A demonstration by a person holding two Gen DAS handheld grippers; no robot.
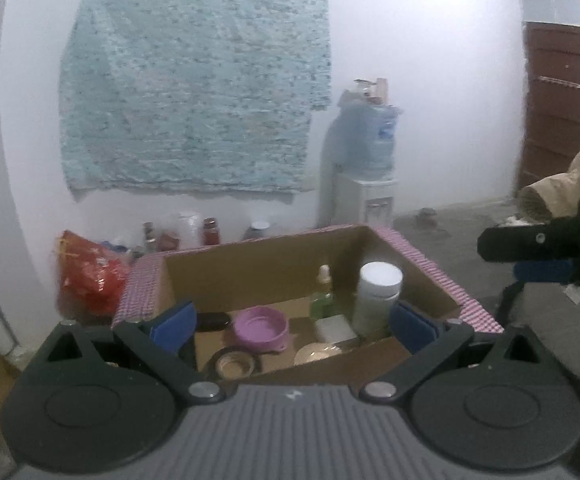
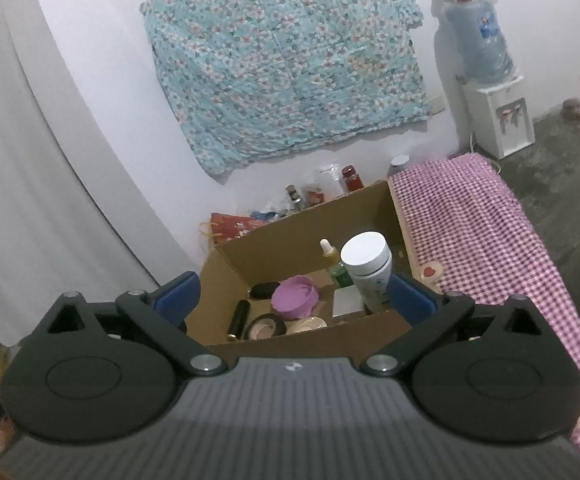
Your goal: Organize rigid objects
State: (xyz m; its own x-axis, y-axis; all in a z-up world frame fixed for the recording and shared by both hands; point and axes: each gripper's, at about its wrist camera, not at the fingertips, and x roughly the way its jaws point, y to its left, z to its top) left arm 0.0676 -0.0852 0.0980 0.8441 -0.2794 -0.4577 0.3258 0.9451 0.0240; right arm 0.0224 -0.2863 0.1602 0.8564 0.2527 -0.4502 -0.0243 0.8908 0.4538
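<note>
An open cardboard box (image 1: pixel 250 268) (image 2: pixel 246 252) holds a tall white jar (image 1: pixel 378 296) (image 2: pixel 368 268), a green dropper bottle (image 1: pixel 324 294) (image 2: pixel 336 262), a purple bowl (image 1: pixel 260 328) (image 2: pixel 294 296), a white block (image 1: pixel 336 330) (image 2: pixel 348 302), a tape roll (image 1: pixel 234 364) (image 2: pixel 266 326), a black cylinder (image 2: pixel 239 320) and a small black item (image 1: pixel 212 322) (image 2: pixel 264 290). My left gripper (image 1: pixel 294 324) is open and empty, just before the box. My right gripper (image 2: pixel 296 300) is open and empty, above the box's near edge; it also shows in the left wrist view (image 1: pixel 546 252) at the right.
A purple checked cloth (image 2: pixel 478 236) (image 1: pixel 430 264) covers the surface right of the box. Jars and bottles (image 1: pixel 210 232) (image 2: pixel 350 178) and a red bag (image 1: pixel 86 276) stand by the wall. A water dispenser (image 1: pixel 366 168) (image 2: pixel 490 92) stands at the back right.
</note>
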